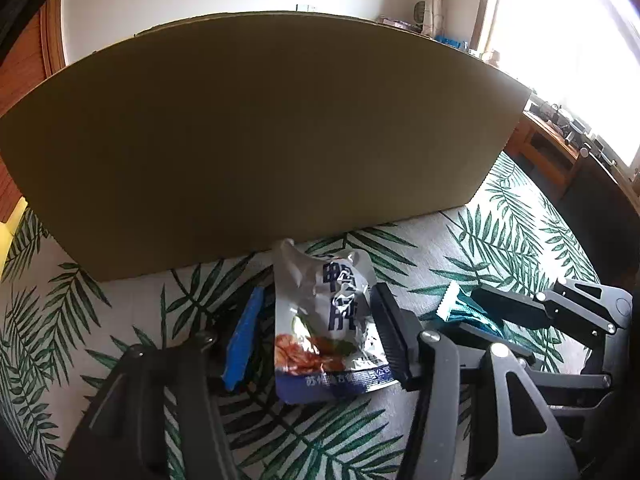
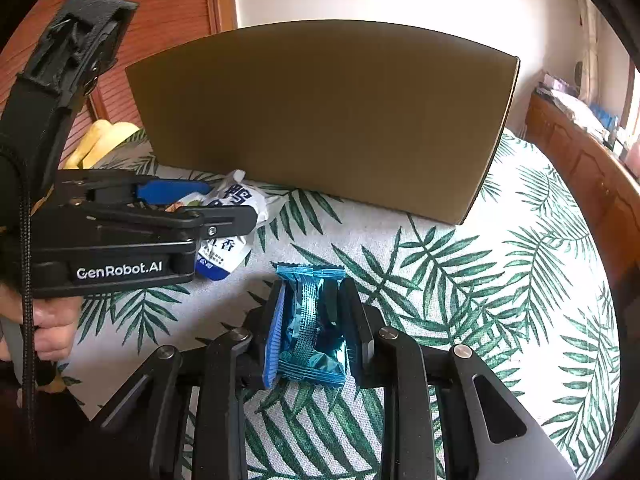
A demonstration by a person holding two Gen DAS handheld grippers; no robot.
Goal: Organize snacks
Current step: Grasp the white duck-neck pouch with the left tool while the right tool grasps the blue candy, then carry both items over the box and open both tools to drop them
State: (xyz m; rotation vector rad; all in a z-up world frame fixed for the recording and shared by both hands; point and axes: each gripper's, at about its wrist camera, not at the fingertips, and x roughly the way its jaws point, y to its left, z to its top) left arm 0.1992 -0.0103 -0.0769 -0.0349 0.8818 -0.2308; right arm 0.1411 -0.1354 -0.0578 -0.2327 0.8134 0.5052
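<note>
A silver and blue snack pouch (image 1: 328, 320) lies on the leaf-print tablecloth between the fingers of my left gripper (image 1: 320, 332); a gap shows on the blue-pad side, so the gripper looks open around it. The pouch also shows in the right wrist view (image 2: 230, 220) under the left gripper (image 2: 224, 204). My right gripper (image 2: 316, 328) is shut on a teal foil snack packet (image 2: 314, 320), low over the cloth. The packet also shows in the left wrist view (image 1: 460, 308). A brown cardboard box (image 1: 256, 140) stands just behind both; it also shows in the right wrist view (image 2: 320, 120).
The leaf-print tablecloth (image 2: 500, 280) covers the table. Something yellow (image 2: 100, 140) lies left of the box. A wooden cabinet (image 2: 580, 168) with clutter runs along the right. A wooden door (image 2: 160, 0) is at back left.
</note>
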